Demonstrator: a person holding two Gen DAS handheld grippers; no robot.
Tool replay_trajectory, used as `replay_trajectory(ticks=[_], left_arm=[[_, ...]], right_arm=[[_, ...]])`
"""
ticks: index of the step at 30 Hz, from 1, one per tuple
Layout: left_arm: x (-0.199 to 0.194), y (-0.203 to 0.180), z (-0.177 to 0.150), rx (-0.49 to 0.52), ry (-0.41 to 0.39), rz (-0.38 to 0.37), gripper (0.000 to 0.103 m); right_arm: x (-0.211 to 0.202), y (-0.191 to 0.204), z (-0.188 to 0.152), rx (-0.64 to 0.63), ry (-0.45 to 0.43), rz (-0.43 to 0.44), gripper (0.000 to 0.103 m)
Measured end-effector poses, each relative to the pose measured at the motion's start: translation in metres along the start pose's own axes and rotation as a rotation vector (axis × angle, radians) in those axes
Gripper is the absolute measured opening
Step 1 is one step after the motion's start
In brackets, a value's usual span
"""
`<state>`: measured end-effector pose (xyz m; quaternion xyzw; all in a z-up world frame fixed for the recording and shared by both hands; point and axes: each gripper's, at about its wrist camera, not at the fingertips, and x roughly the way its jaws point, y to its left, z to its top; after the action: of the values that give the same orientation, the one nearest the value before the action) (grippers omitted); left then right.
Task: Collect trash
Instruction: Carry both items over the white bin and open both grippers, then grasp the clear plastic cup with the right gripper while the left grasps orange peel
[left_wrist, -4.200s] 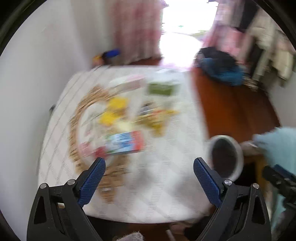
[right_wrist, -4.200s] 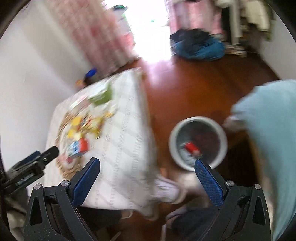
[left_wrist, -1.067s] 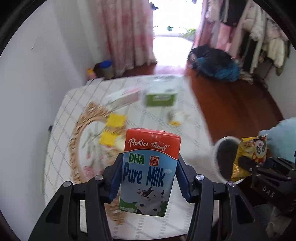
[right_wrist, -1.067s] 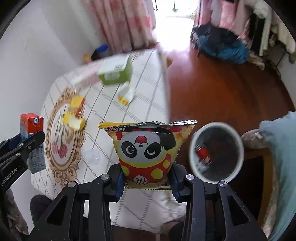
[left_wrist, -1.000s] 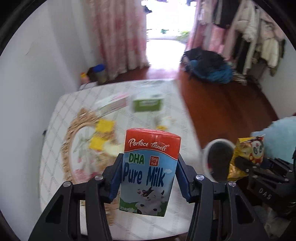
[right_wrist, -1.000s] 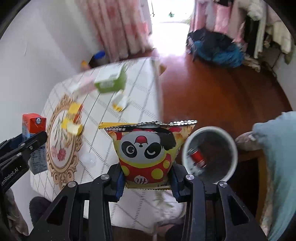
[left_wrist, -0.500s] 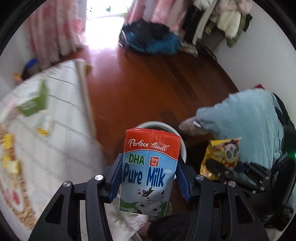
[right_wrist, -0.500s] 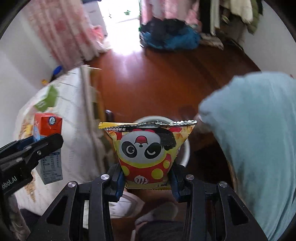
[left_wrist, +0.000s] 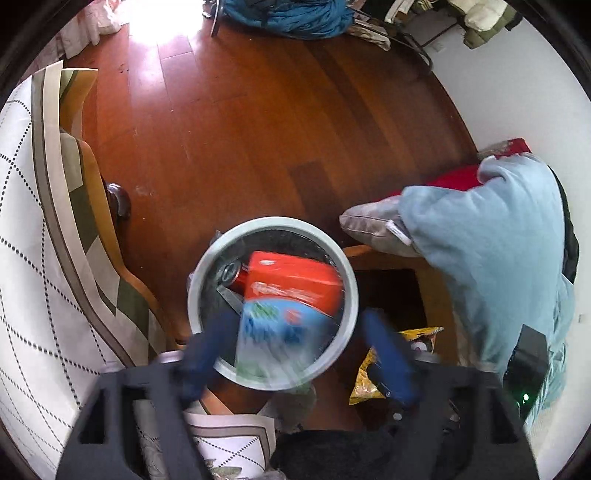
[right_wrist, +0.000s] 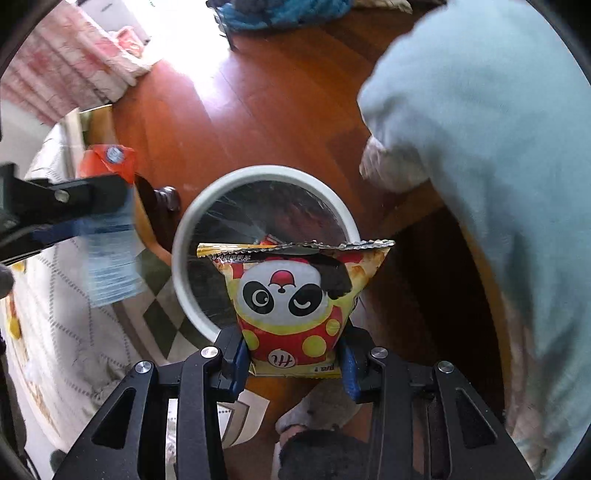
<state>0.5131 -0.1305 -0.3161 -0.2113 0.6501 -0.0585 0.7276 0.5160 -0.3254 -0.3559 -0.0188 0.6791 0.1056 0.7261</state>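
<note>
**Milk carton drops at the bin**

Our left gripper (left_wrist: 295, 354) is opening its jaws; the blurred milk carton (left_wrist: 284, 314) sits loose between them, over the trash bin (left_wrist: 199, 280). Our right gripper (right_wrist: 293, 363) pinches the panda snack bag (right_wrist: 291, 295) above the rim.

You're over glossy red-brown wood floor (left_wrist: 236, 122), sunlight glaring top left, white wall (left_wrist: 517, 85) right, pink curtains (right_wrist: 55, 70) behind.
</note>
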Motion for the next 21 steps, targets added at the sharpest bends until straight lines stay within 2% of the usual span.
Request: replay_trajectory(ticks=[2,4,6,8,12,15,21], left_arm=[[0.001,0.004,-0.002,-0.011,0.000,0.014,0.093],[-0.001,0.010,-0.007,-0.017,-0.005,0.050,0.093],[-0.006,0.015,-0.016,-0.013,-0.018,0.095,0.093],[-0.012,0.018,-0.024,-0.006,-0.041,0.151,0.093],[-0.027,0.018,-0.050,0.027,-0.096,0.292,0.093],[-0.038,0.020,-0.065,0.031,-0.118,0.335,0.093],[-0.066,0.015,-0.097,0.038,-0.155,0.352,0.093]], right_arm=[[0.010,-0.004,0.002,0.025,0.015,0.004,0.043],[0.016,-0.009,0.002,0.036,0.024,0.029,0.056],[0.019,-0.011,0.002,0.042,0.031,0.041,0.088],[0.022,-0.007,0.001,0.036,0.037,0.035,0.099],[0.018,0.002,-0.005,0.016,0.039,0.001,0.099],[0.009,0.011,-0.007,-0.004,0.028,-0.029,0.099],[-0.030,0.017,-0.025,-0.030,-0.025,-0.078,0.099]])
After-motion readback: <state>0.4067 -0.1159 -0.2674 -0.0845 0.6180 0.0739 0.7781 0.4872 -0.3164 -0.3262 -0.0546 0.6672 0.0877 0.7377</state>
